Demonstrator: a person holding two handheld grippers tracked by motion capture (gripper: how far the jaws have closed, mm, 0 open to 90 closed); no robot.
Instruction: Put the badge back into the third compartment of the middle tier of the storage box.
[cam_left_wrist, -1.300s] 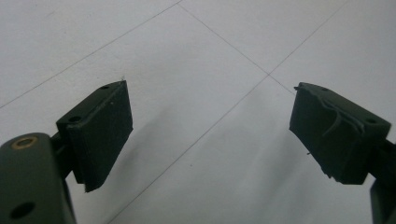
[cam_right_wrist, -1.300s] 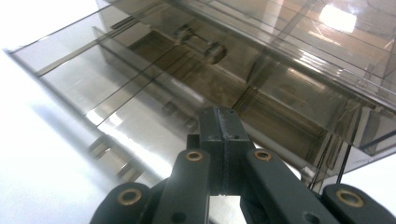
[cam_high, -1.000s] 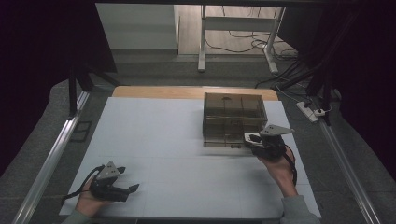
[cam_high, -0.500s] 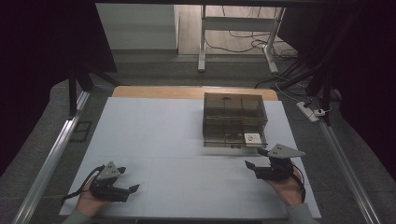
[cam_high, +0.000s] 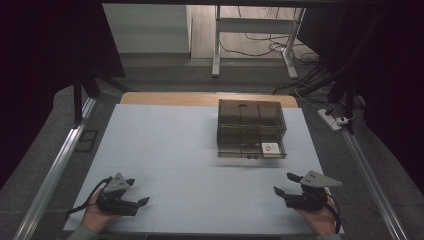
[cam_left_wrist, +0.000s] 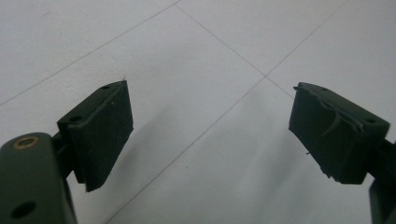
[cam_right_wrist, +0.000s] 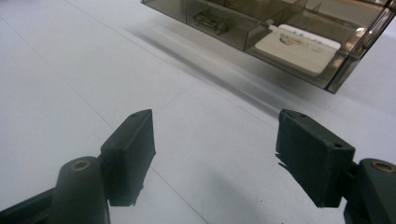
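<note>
Your right gripper (cam_high: 285, 186) is sitting near the bench's (cam_high: 165, 145) front right corner w/ jaws spread wide and nothing between them; they've just been opening, and in the right gripper view the pads (cam_right_wrist: 133, 149) are hanging over bare white surface, touching nothing; your right hand (cam_high: 320, 220) is gripping the body from behind, partly cut off by the frame bottom. Your left gripper (cam_high: 142, 201) is lying near the front left corner, jaws also wide apart and holding nothing; the left gripper view is showing both pads (cam_left_wrist: 109, 123) over bare bench w/ thin seam lines crossing it; the pad on the right of that view is looking frayed at its edge.

The smoky see-through organizer box (cam_high: 251, 127) is standing toward the bench's back right, well apart from both grippers; its low front drawer is sticking out toward you. A small white card-like item (cam_high: 270, 149) is lying in the drawer's right compartment; you're seeing it again in the right gripper view (cam_right_wrist: 299, 46); its print is too small to read. A small dark metal-looking bit (cam_right_wrist: 212, 23) is lying in a compartment left of it; can't tell what it is. The box's other compartments are too dim to make out.
</note>
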